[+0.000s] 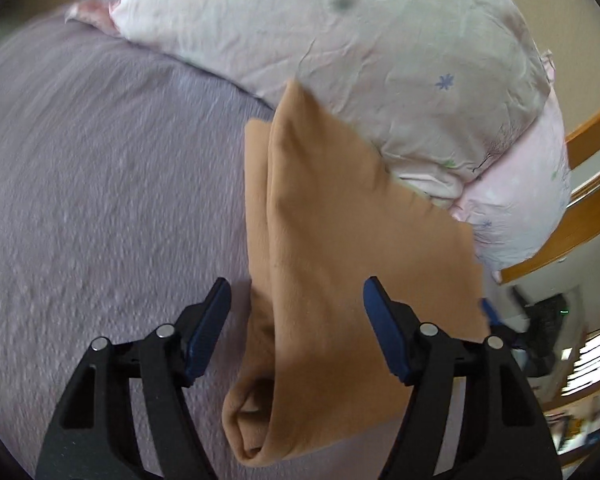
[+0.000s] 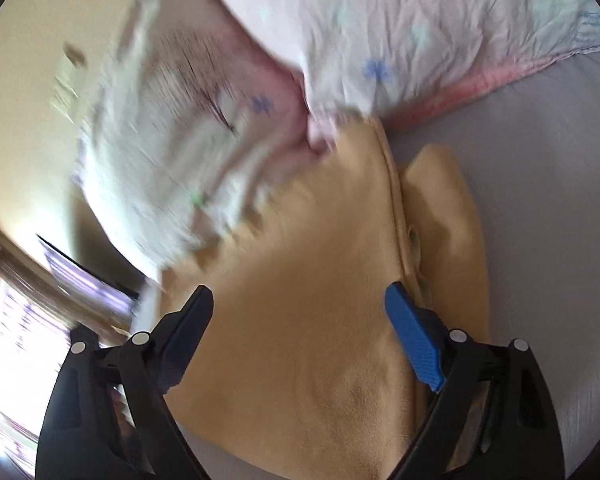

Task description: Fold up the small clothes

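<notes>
So both my claws are out over the bed right now. My left gripper (image 1: 296,300) has its jaws spread wide with nothing pinched between the blue pads (image 1: 210,332), and the tan garment (image 1: 328,240) sits right in the gap between them, folded lengthwise so one layer lies on top of another with a narrower strip peeking out along the left edge. There's a tube-like opening at the near end of it, looks like a sleeve or leg hole, can't tell which. It's lying on the lavender bedsheet (image 1: 100,200), and its far end runs up against the pillow (image 1: 340,40), a pale pink one with little blue and green flower prints. Off to the right in that view there's a wooden bed frame (image 1: 588,216) past the pillow. My right gripper (image 2: 298,304) is also wide open, not holding anything, hovering over the same garment (image 2: 300,340), which looks more yellow-gold from this side. The cloth fills most of the space between and under the fingers, with a seam running up its right side and a second layer sticking out beyond that onto the sheet (image 2: 540,200). The pillow (image 2: 380,20) is just past the top of the fabric, touching it. The left half of this view is badly motion-blurred, so I can't tell much there besides bright window light.
</notes>
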Demonstrator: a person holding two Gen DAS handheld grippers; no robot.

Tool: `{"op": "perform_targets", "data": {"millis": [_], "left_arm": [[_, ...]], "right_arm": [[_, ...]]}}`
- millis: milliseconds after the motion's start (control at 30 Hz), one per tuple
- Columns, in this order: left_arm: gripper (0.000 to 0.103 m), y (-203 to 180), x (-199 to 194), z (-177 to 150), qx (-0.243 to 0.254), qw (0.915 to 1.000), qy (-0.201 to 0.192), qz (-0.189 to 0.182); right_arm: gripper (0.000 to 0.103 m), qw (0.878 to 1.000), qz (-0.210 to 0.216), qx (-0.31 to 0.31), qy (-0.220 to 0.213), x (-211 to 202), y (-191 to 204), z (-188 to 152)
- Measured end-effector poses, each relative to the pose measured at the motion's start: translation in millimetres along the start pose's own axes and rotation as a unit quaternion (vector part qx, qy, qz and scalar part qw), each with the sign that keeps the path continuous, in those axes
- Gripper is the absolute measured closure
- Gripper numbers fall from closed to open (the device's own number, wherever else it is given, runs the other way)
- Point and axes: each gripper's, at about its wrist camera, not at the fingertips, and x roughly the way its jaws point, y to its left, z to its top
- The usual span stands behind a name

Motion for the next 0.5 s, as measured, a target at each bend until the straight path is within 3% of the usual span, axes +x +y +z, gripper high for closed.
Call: {"op": "perform_targets", "data": {"millis": [33, 133, 267, 400, 500], "left_arm": [[0.071, 0, 7, -2, -0.009, 0.9998, 0.015, -0.005], [0.086, -6, 11, -5, -0.043, 0.9989, 0.012, -0.016], [0.088, -46, -8, 4, -0.03, 0.9977, -0.029, -0.052], [0.089, -133, -20, 7, 0.049, 0.9926, -0.05, -0.099], [0.089, -214, 7, -3, 0.117, 0.9823, -0.03, -0.143]], "right_arm": [[0.008, 1.0, 0.009, 0.007, -0.02, -8, -4, 2], [0.006, 0.997, 0.022, 0.04, -0.061, -25, -20, 9], [0.006, 0.994, 0.018, 0.061, -0.094, -42, -36, 16], [0.006, 0.991, 0.023, 0.071, -0.116, -50, -40, 21], [0.006, 0.99, 0.007, 0.07, -0.126, -53, -44, 22]]}}
